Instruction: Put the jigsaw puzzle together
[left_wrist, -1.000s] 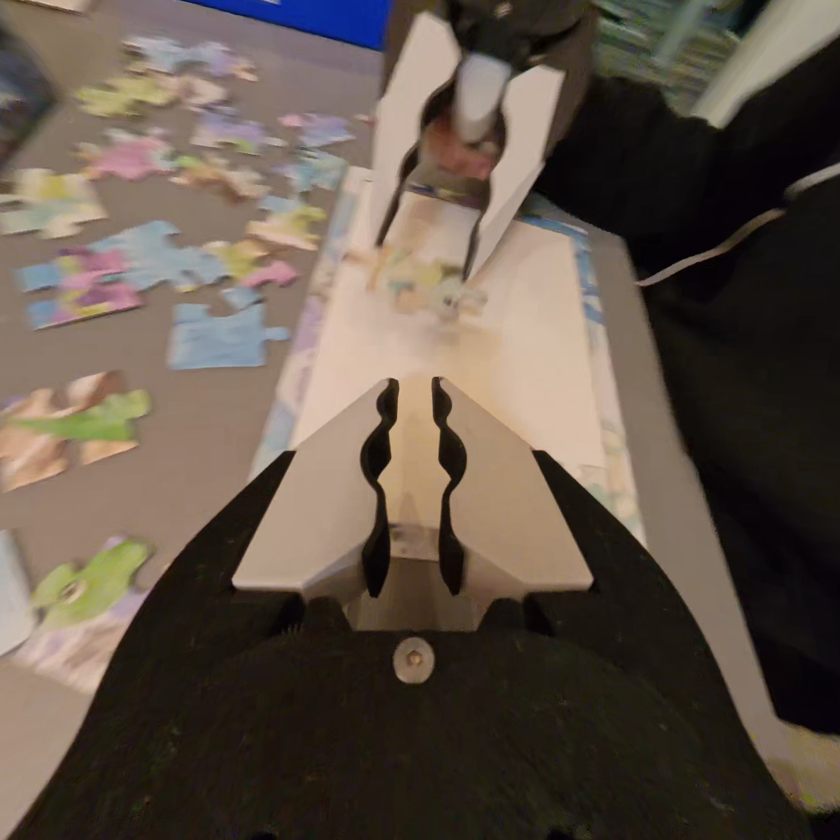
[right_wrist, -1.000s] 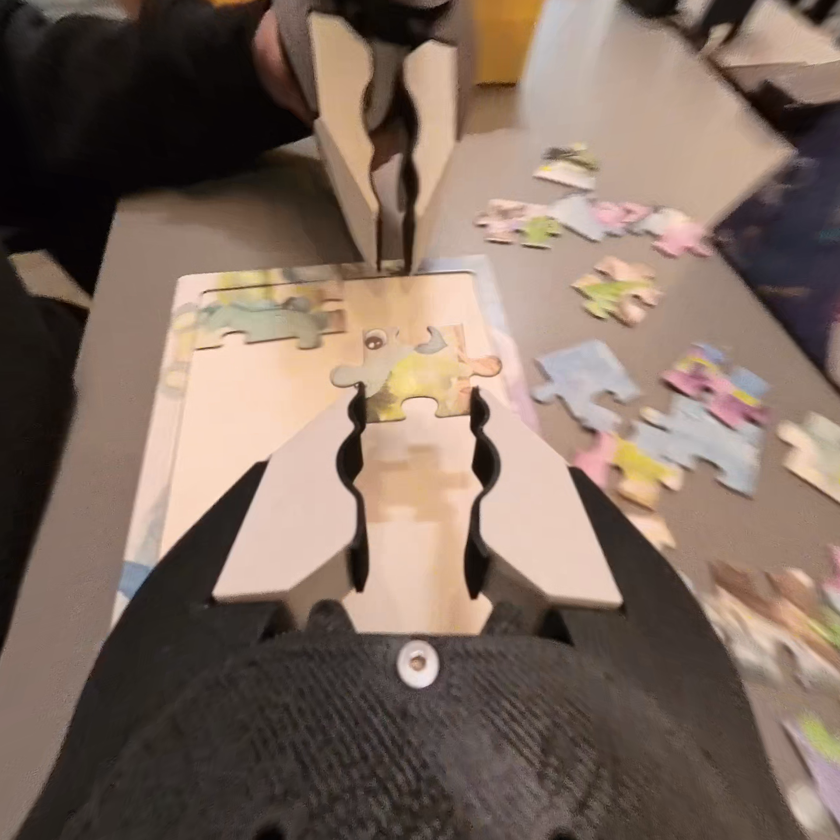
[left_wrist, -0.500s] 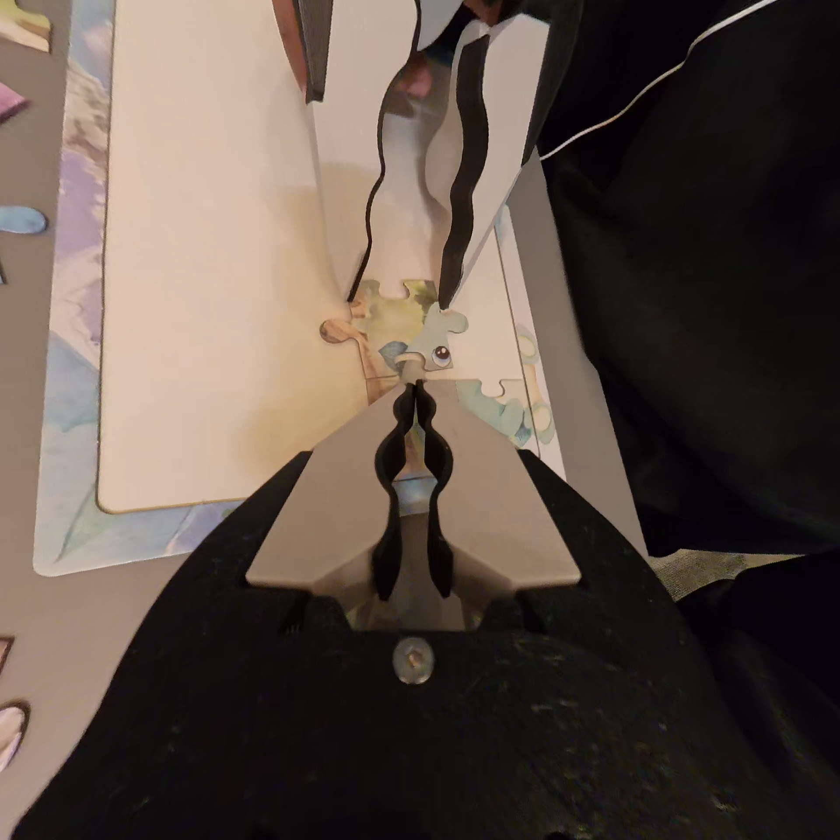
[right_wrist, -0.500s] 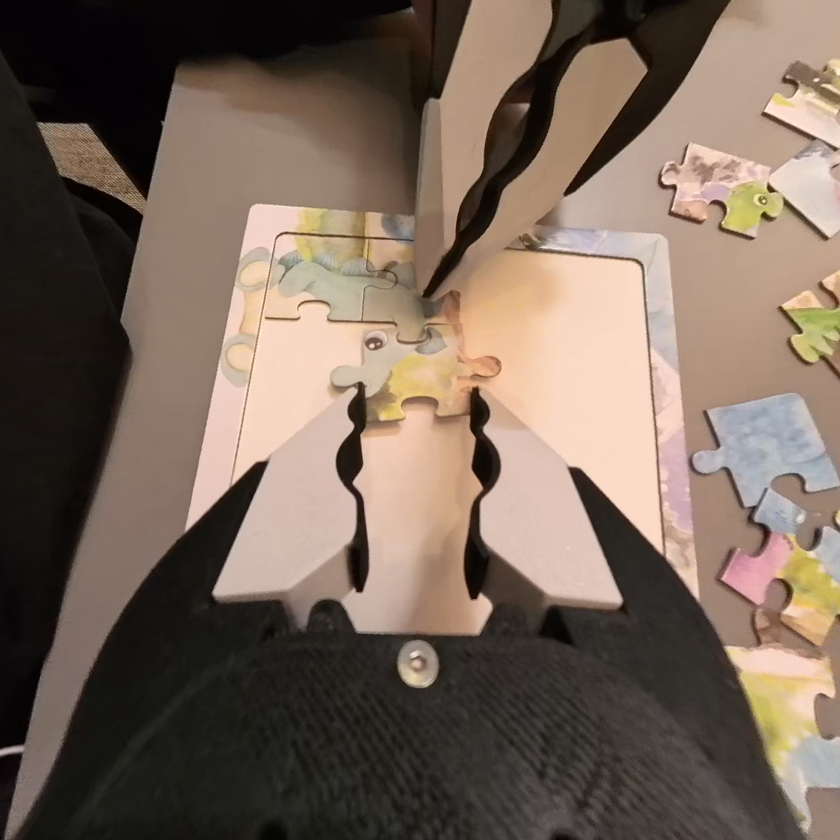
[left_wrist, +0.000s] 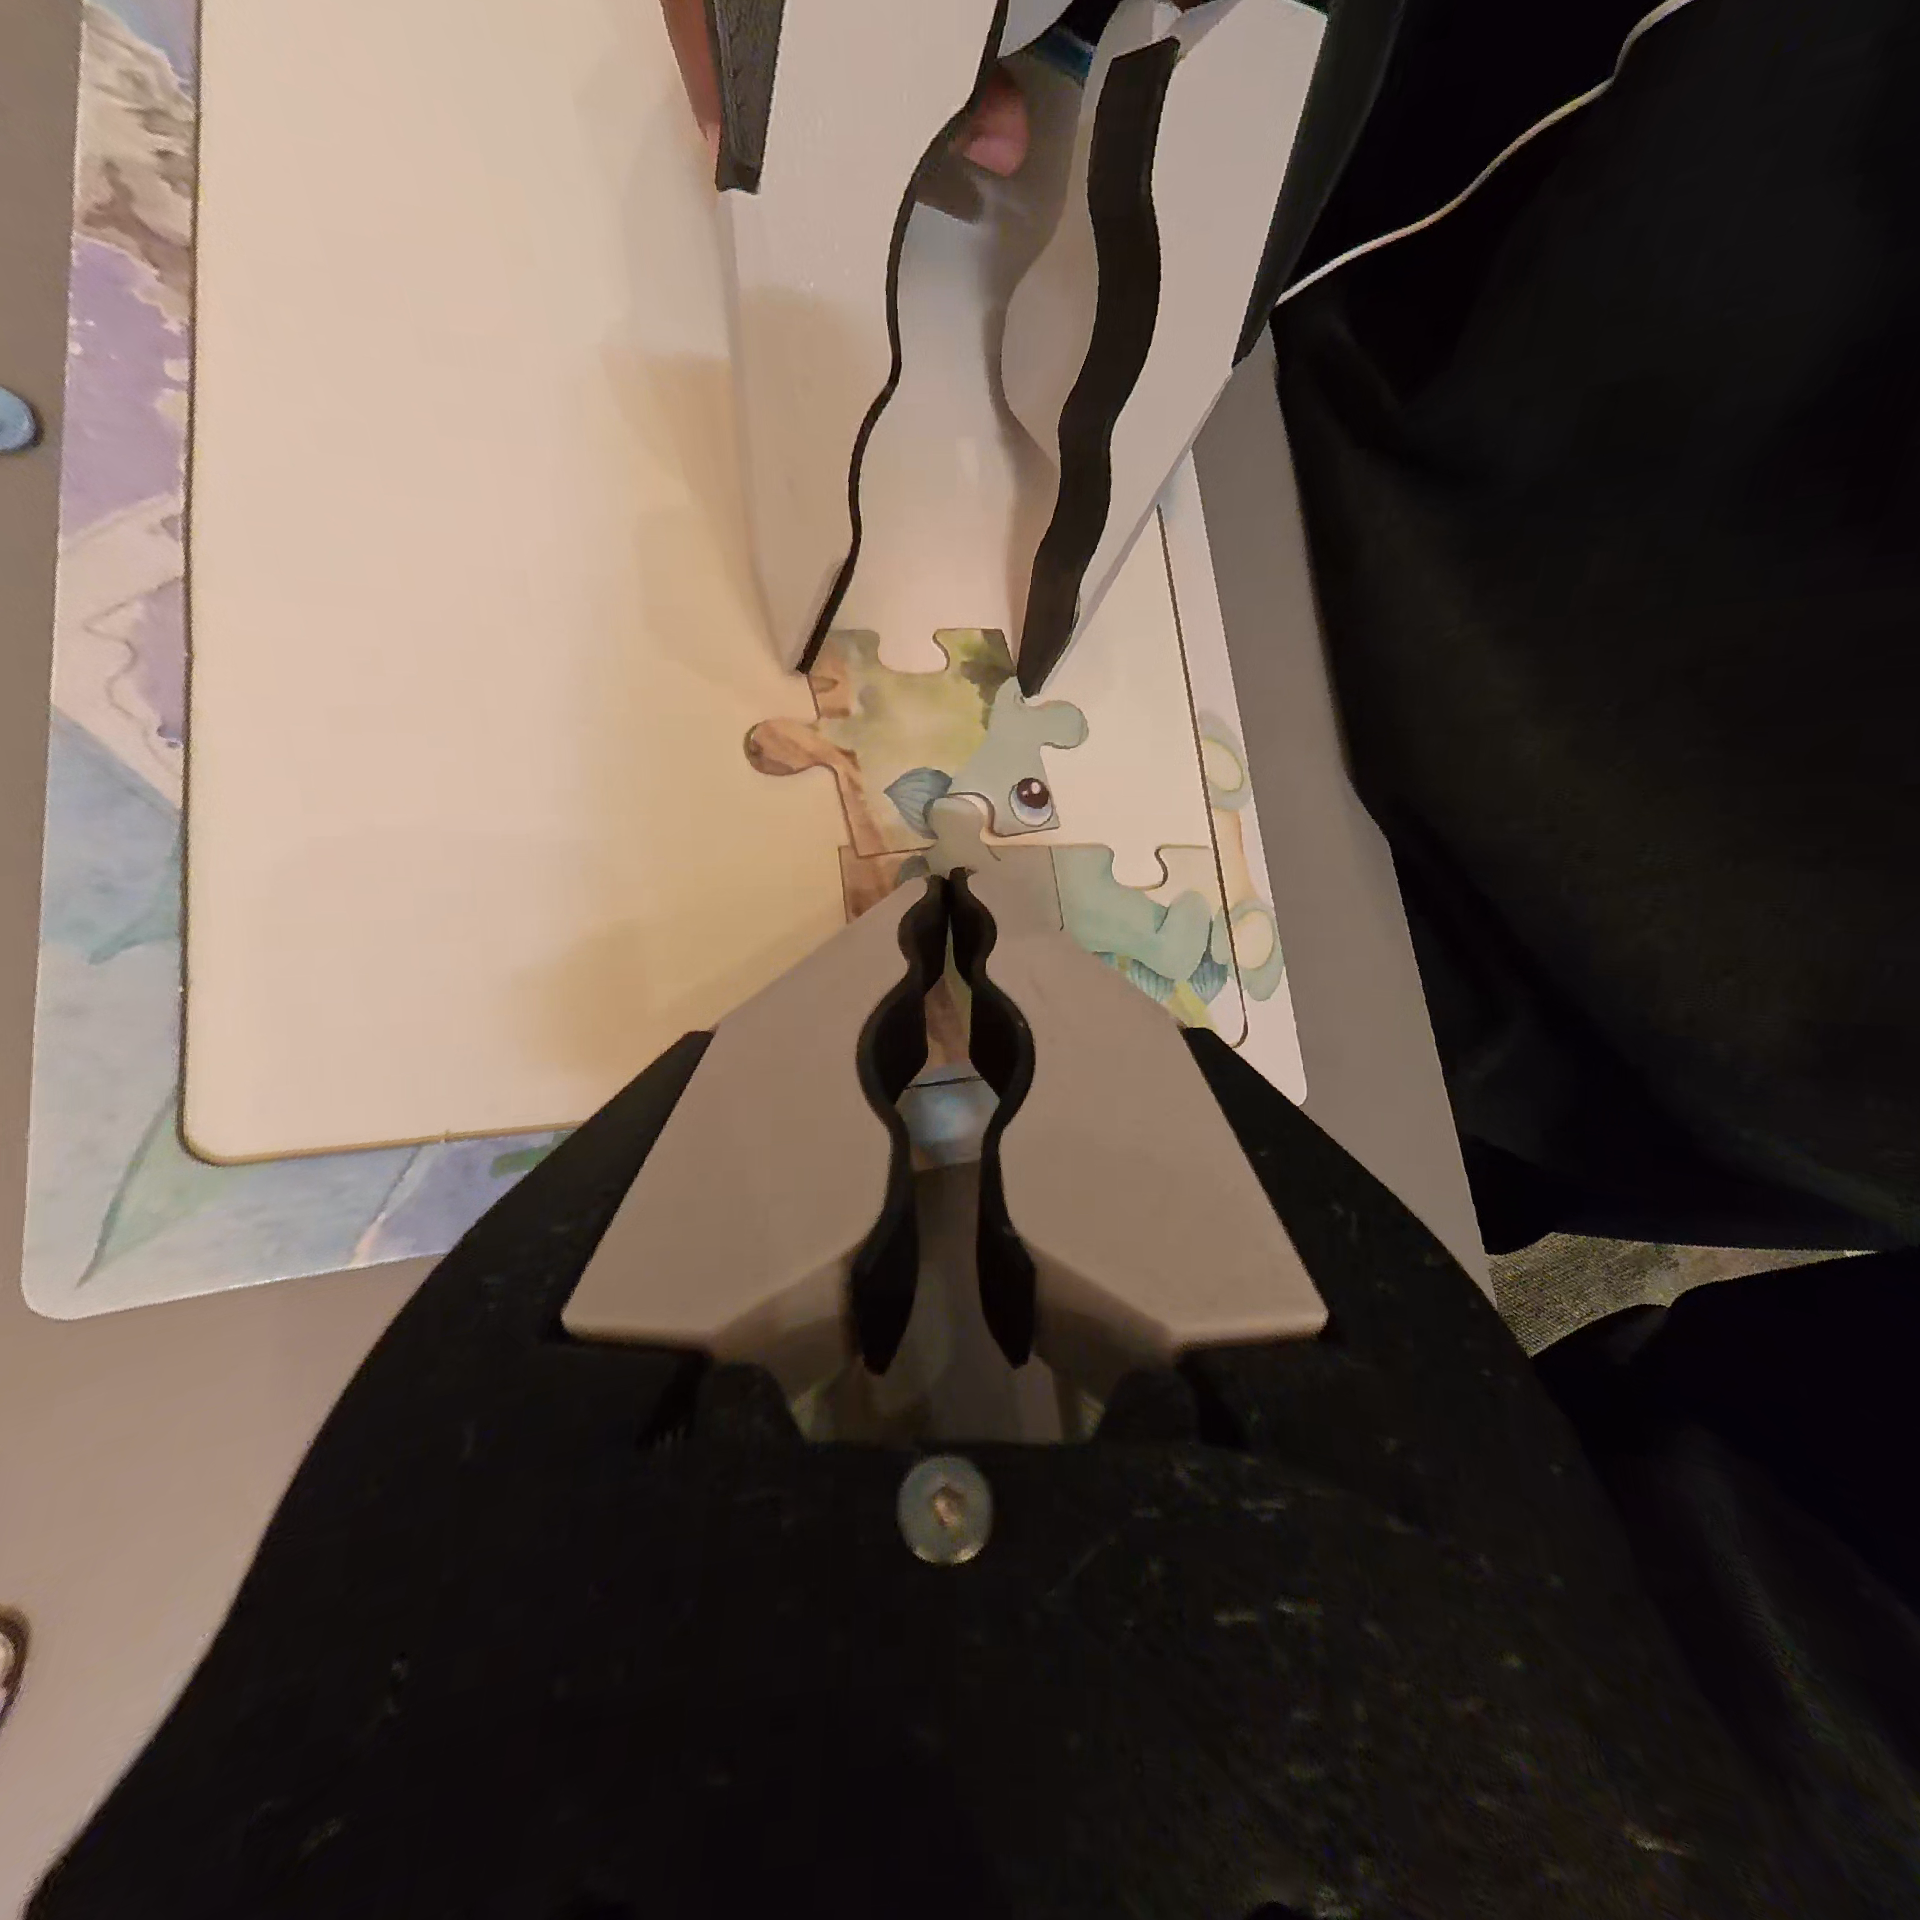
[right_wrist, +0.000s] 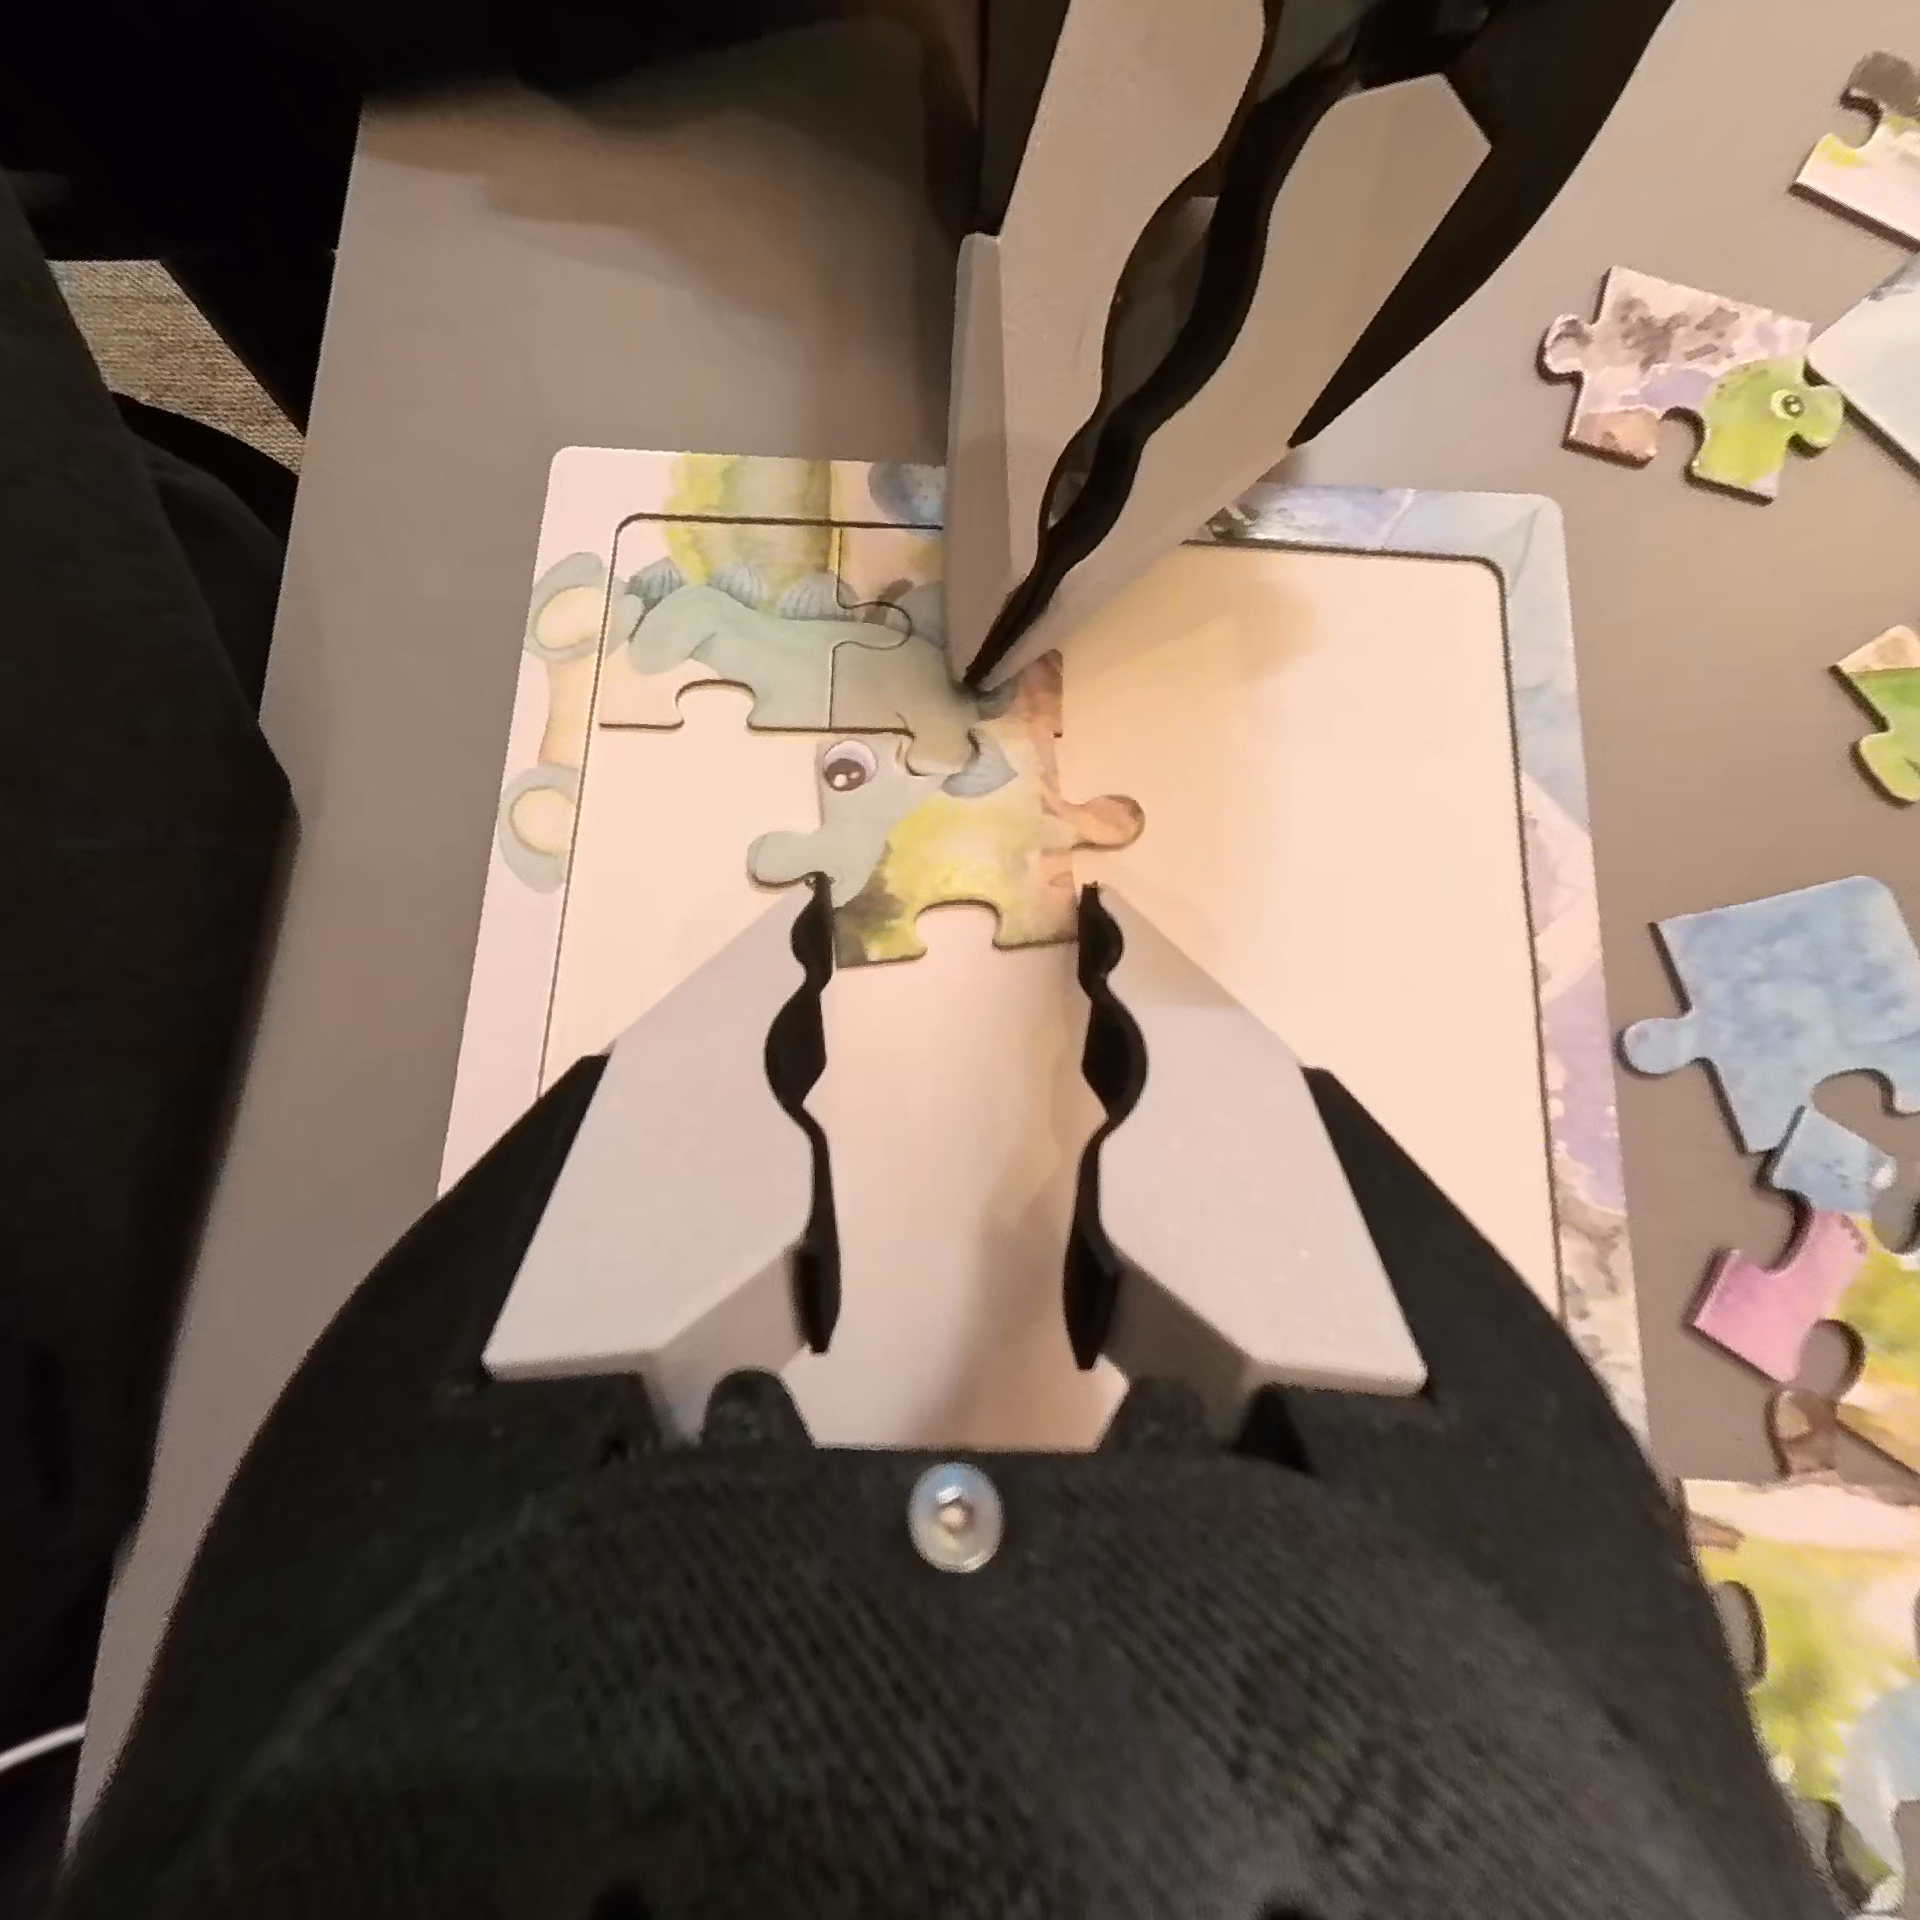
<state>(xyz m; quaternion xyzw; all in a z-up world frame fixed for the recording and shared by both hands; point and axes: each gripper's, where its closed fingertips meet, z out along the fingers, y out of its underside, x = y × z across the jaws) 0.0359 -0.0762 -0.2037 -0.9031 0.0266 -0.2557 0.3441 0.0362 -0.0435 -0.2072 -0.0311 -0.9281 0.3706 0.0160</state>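
Note:
The puzzle tray (right_wrist: 1538, 727) lies on a grey table; it also shows in the left wrist view (left_wrist: 125, 727). Two teal pieces (right_wrist: 727, 644) sit joined in its far left corner. My right gripper (right_wrist: 953, 891) holds a green and teal piece with an eye (right_wrist: 956, 831) by its side edges, flat on the tray, its notch around the knob of the second placed piece (right_wrist: 894, 686). My left gripper (left_wrist: 951, 883) is shut, its tips pressing down on that placed piece. It reaches in from the top of the right wrist view (right_wrist: 982, 681). The right gripper (left_wrist: 920, 675) shows opposite.
Loose pieces lie on the table right of the tray: a blue one (right_wrist: 1787, 1018), a grey and green one (right_wrist: 1704, 384), a pink one (right_wrist: 1766, 1299) and others. A person's dark clothing (right_wrist: 125, 831) borders the table's left edge. Most of the tray's inside (right_wrist: 1299, 831) is bare. Some 4 centimeters of space lies between my two pairs of fingers.
Both grippers came down onto the tray. The right one carried the eye piece up against the placed pieces. The left one shut and set its tips on the second placed piece.

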